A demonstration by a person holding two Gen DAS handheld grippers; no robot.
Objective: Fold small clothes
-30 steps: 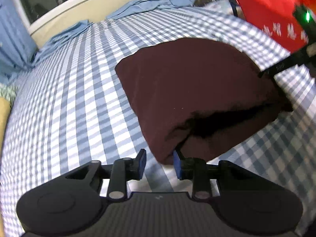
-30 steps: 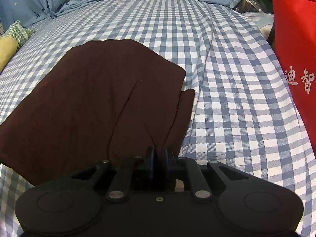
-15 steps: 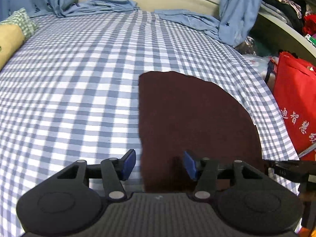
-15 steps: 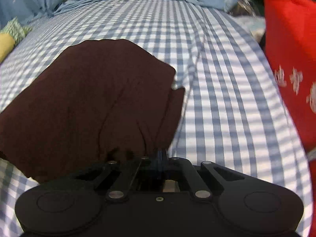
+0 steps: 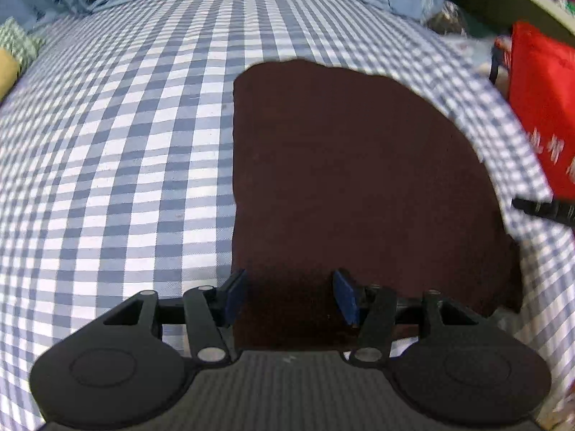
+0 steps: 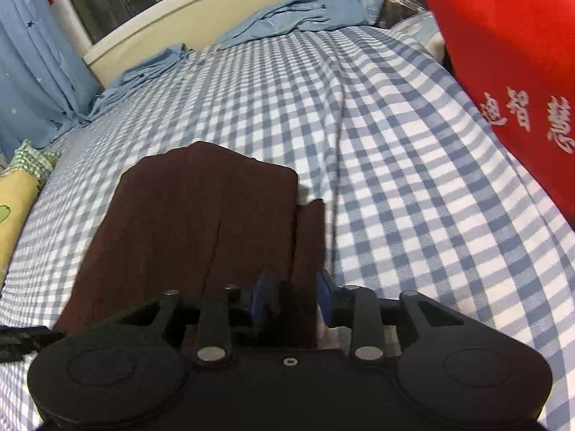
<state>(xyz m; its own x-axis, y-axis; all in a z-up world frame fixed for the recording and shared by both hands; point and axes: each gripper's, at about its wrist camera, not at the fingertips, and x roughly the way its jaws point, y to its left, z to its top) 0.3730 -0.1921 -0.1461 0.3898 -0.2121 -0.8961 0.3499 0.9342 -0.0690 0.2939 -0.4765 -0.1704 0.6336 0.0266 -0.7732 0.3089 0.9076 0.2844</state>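
A bed (image 5: pixel 118 165) covered in a blue-and-white checked sheet fills both views, with pale blue star-print curtains (image 6: pixel 32 82) bunched along its far edge in the upper part of each frame. A dark maroon garment (image 5: pixel 352 179) lies flat on the sheet, right of center in the left wrist view and at lower center-left in the right wrist view (image 6: pixel 201 226), where a narrower strip of the same cloth shows along its right side. The left gripper (image 5: pixel 290 298) sits at the garment's near left corner at the bottom of its frame, its blue-padded fingers (image 5: pixel 235 296) set well apart and holding nothing. The right gripper (image 6: pixel 291 303) sits over the garment's near right edge, its fingers (image 6: pixel 325 300) also parted, with cloth lying between them unclamped. A red bag (image 6: pixel 510 54) printed with white characters stands at the right of both frames. A yellow pillow (image 6: pixel 14 212) rests at the left edge of the right wrist view.
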